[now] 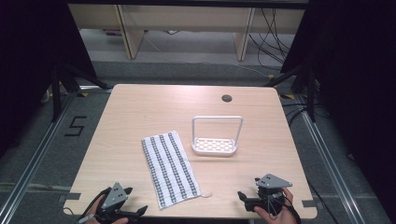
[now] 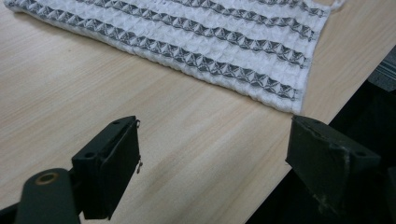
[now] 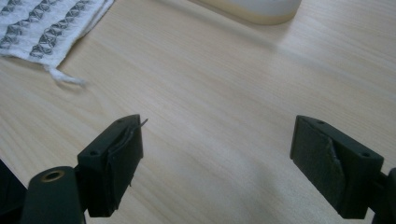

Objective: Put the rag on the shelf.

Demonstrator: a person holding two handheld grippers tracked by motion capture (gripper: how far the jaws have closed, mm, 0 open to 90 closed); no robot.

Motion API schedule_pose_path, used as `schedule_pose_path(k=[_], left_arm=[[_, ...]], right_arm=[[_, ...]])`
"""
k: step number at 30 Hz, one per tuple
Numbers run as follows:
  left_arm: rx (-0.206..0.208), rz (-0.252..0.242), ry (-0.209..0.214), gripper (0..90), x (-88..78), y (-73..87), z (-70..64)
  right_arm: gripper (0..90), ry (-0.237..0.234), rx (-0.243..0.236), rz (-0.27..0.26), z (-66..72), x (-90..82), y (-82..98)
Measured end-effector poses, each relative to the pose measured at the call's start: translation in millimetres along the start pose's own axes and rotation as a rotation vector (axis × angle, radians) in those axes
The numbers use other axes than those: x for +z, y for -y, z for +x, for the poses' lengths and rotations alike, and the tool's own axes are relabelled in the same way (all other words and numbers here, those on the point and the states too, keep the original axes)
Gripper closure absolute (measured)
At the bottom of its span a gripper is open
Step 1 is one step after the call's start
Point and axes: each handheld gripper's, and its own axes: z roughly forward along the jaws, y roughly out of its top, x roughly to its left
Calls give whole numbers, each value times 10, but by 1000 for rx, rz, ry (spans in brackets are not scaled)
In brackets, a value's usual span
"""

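A white cloth with dark patterned stripes [image 1: 169, 168] lies flat on the wooden table [image 1: 140, 107], left of the middle and slanting toward the front edge. A white rack with a tall wire handle [image 1: 216, 136] stands just right of the cloth. My left gripper [image 1: 138, 213] rests at the front left edge, open, nothing between its jaws; in its own view the cloth [image 2: 201, 42] lies a short way ahead. My right gripper [image 1: 243, 198] sits at the front right edge, open and empty, with the cloth's corner [image 3: 46, 32] to its upper left and the rack's base [image 3: 252, 8] ahead.
A small dark grommet hole [image 1: 227, 98] sits near the table's far edge. Black curtains flank both sides. Desk legs and cables stand on the floor beyond the table. The table's front edge [image 2: 317, 130] runs right beside my left gripper.
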Motion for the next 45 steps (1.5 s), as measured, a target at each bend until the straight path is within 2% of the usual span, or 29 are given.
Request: schedule_pose_path(k=[2,3,4,5,6,8,9,10,11,12,13,14,16,18,22,24,27,29,32,33,35,36,37,38,39,42,45], left_arm=[[-3,-6,7,164,5,0,-8],[23,16,-2,164,6,-6,11],[8,2,5,165,17,-2,0],[20,13,12,167,13,-7,7],[5,8,8,171,19,-3,-4],[21,13,5,176,27,-7,-2],[15,6,16,176,29,-9,-18],[29,16,11,176,29,-14,-17],[25,5,22,177,36,-17,-35],[26,15,24,178,33,-25,-50],[44,12,29,178,42,-27,-51],[44,12,29,178,42,-27,-51],[45,-8,50,180,73,-33,-91],[58,3,51,181,72,-46,-107],[37,-16,59,185,103,-51,-152],[53,-3,51,187,106,-61,-154],[35,-17,70,197,126,-76,-211],[57,12,49,235,137,-93,-231],[49,9,64,260,180,-109,-286],[73,29,57,266,184,-121,-283],[67,34,58,268,203,-129,-313],[84,39,64,269,208,-138,-315],[78,37,62,269,223,-137,-327],[95,51,64,270,219,-145,-329],[81,39,75,273,232,-141,-352],[105,67,55,279,256,-150,-368],[126,66,70,308,273,-163,-405]], right_arm=[[179,1,-1,-6,4,0,-2],[171,-3,-5,-5,16,-1,-13],[172,-6,-10,-10,23,4,-18],[173,-12,-36,-19,20,21,-23],[177,-10,-18,-11,43,9,-32],[190,-18,-31,-19,62,15,-50],[201,-24,-28,-20,81,16,-56],[217,-28,-40,-31,93,22,-63],[230,-30,-54,-33,101,23,-73],[231,-40,-48,-37,125,24,-79],[232,-37,-79,-51,123,36,-91],[238,-49,-55,-43,164,34,-99],[256,-62,-82,-56,203,48,-120],[277,-76,-99,-52,251,64,-141],[312,-103,-132,-60,347,126,-183],[332,-122,-143,-60,397,154,-209],[353,-154,-180,-57,482,212,-243],[366,-166,-193,-50,541,245,-261],[389,-186,-219,-38,621,309,-292],[397,-198,-221,-29,645,329,-304],[409,-208,-241,-24,691,376,-327],[411,-211,-252,-20,714,402,-339],[414,-217,-252,-11,741,420,-350],[420,-220,-263,-12,759,443,-363],[427,-222,-273,-9,780,463,-374],[441,-226,-290,3,825,516,-405],[452,-225,-310,-1,844,561,-433]])
